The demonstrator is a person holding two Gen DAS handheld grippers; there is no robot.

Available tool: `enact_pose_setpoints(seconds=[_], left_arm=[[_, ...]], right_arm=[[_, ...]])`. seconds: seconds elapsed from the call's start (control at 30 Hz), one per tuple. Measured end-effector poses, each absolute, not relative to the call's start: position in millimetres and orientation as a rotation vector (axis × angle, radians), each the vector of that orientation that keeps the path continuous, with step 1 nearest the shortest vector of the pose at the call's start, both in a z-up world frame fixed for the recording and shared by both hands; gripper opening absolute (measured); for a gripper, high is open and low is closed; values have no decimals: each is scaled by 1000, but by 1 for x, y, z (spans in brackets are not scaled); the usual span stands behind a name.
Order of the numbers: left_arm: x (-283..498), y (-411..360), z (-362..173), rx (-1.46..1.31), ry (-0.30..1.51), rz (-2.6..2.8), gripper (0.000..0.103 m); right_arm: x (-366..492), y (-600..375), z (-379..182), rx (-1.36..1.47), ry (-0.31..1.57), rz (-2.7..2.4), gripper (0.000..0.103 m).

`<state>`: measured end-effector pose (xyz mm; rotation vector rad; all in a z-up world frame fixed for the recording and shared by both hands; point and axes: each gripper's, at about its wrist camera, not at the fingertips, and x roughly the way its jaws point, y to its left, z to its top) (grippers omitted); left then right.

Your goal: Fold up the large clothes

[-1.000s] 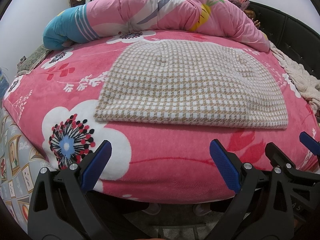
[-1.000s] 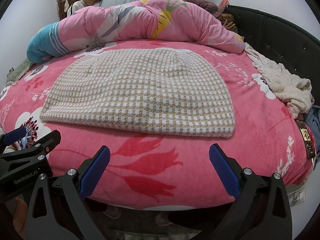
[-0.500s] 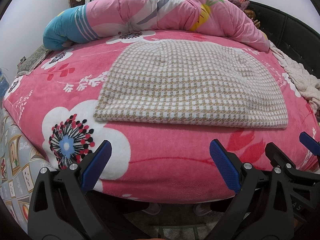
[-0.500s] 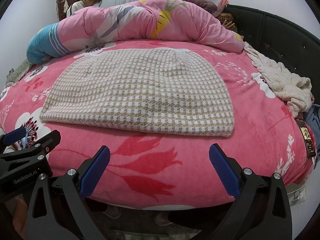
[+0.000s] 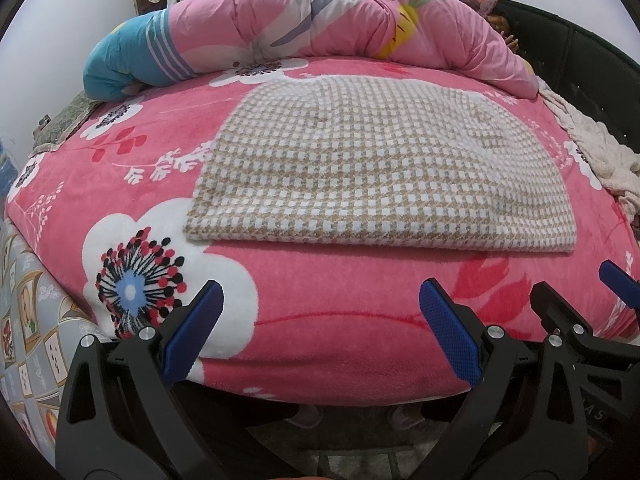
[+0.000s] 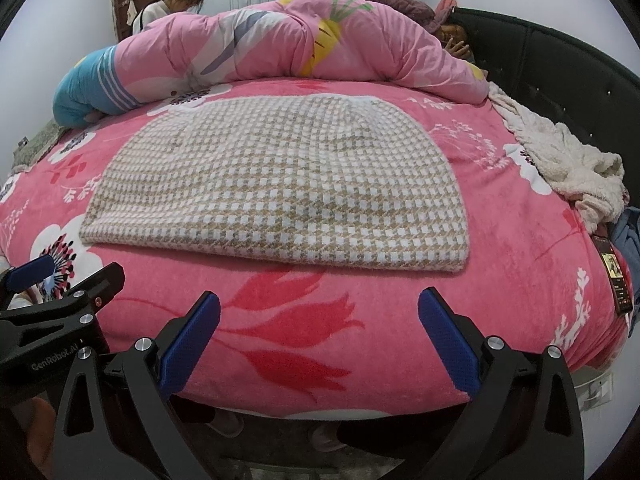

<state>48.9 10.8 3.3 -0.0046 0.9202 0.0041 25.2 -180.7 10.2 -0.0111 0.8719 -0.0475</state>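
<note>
A beige and white houndstooth garment [image 5: 380, 168] lies folded flat on the pink flowered bed cover [image 5: 320, 320]; it also shows in the right wrist view [image 6: 280, 188]. My left gripper [image 5: 320, 320] is open and empty, held off the near edge of the bed, in front of the garment's left half. My right gripper [image 6: 320, 320] is open and empty too, in front of the garment's right half. Each gripper shows at the edge of the other's view: the right one [image 5: 580, 320], the left one [image 6: 60, 300].
A rolled pink quilt [image 5: 320, 28] lies along the far side of the bed. A cream fleece [image 6: 560, 160] is bunched at the right by the black headboard [image 6: 560, 72]. A person [image 6: 176, 4] stands behind the bed, another [image 6: 452, 36] lies by the headboard.
</note>
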Motion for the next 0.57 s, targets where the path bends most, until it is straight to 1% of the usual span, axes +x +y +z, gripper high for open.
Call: enact_pose_setpoints(seconds=[0.57], left_arm=[[49,10,3,-5,920,5,95]], right_arm=[[25,-182,8,-11,874,-48,96]])
